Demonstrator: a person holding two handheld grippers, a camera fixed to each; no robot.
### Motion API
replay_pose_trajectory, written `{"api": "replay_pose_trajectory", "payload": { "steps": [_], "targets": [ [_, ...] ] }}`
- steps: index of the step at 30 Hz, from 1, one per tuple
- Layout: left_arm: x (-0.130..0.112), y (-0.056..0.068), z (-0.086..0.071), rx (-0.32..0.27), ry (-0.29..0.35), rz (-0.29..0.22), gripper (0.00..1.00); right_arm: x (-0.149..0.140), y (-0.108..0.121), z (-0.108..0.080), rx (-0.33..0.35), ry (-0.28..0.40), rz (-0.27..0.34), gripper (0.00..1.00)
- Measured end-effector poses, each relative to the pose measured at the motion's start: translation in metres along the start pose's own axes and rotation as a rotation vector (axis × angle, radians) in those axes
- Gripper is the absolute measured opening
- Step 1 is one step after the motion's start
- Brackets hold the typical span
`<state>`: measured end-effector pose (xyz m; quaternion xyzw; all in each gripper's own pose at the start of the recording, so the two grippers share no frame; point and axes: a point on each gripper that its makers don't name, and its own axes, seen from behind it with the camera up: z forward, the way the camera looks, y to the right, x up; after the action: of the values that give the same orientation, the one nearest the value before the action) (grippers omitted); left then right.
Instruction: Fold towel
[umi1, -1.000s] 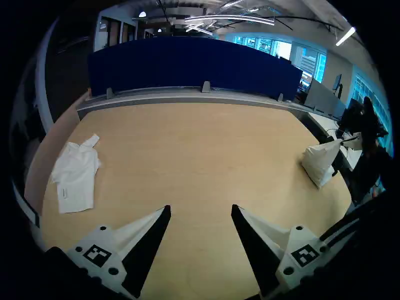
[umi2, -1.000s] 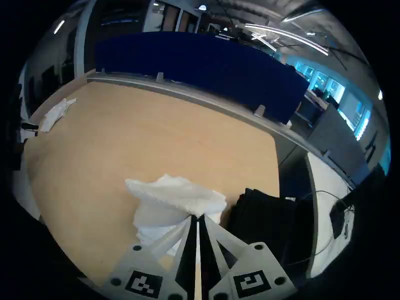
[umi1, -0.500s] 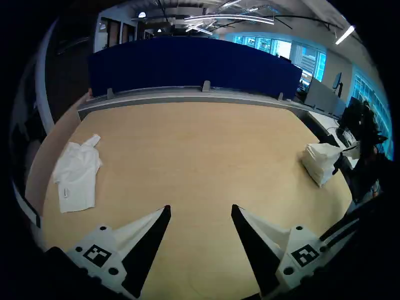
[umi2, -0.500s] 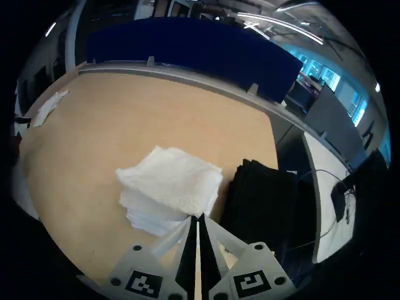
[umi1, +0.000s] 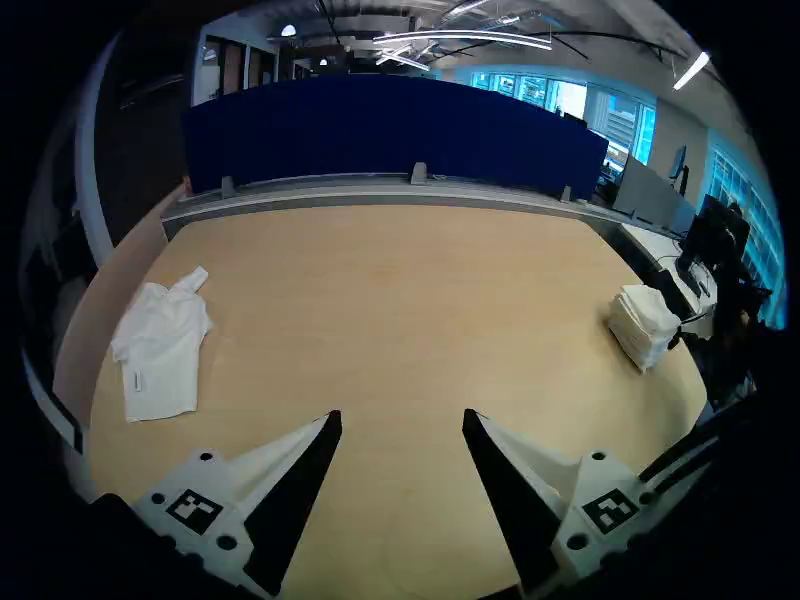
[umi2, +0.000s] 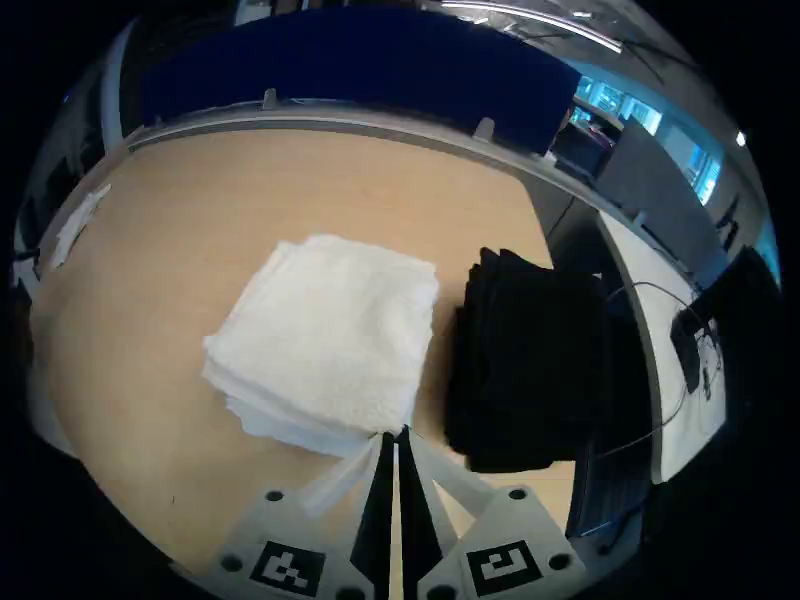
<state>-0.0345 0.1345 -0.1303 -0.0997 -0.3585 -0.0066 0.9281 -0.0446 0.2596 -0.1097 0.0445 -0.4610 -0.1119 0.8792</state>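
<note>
- Pinches the near corner of the folded white towel (umi2: 330, 320) with the right tongs (umi2: 395, 440), fingers pressed together.
- Lies flat and square, that towel, on top of thinner white layers at the right end of the wooden bench (umi2: 180, 220).
- Sits just left of a black folded stack (umi2: 530, 350), which is close to the bench's right edge.
- Holds the left tongs (umi1: 400, 440) spread wide above bare wood on the near side of the bench, gripping nothing.
- Appears in the left gripper view as a small white pile at the far right of the bench.
- Leaves a crumpled white garment (umi1: 160, 345) well apart at the left end.
- Backs onto a blue partition (umi1: 390, 130) along the far edge.
</note>
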Motion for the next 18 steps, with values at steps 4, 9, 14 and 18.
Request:
{"api": "replay_pose_trajectory", "payload": {
  "steps": [4, 9, 14, 18],
  "targets": [
    [-0.001, 0.0, -0.001, 0.002, -0.001, 0.003, 0.9, -0.008, 0.001, 0.01, -0.009, -0.025, 0.024, 0.03],
    [-0.002, 0.0, -0.001, 0.006, -0.003, 0.006, 0.9, -0.011, 0.001, 0.021, -0.022, -0.04, 0.057, 0.03],
    [-0.001, -0.001, -0.001, 0.012, -0.003, 0.007, 0.9, -0.015, 0.0, 0.03, -0.025, -0.057, 0.074, 0.03],
    [-0.002, -0.001, -0.001, 0.014, -0.003, 0.004, 0.9, -0.015, -0.001, 0.032, -0.028, -0.058, 0.076, 0.03]
  ]
}}
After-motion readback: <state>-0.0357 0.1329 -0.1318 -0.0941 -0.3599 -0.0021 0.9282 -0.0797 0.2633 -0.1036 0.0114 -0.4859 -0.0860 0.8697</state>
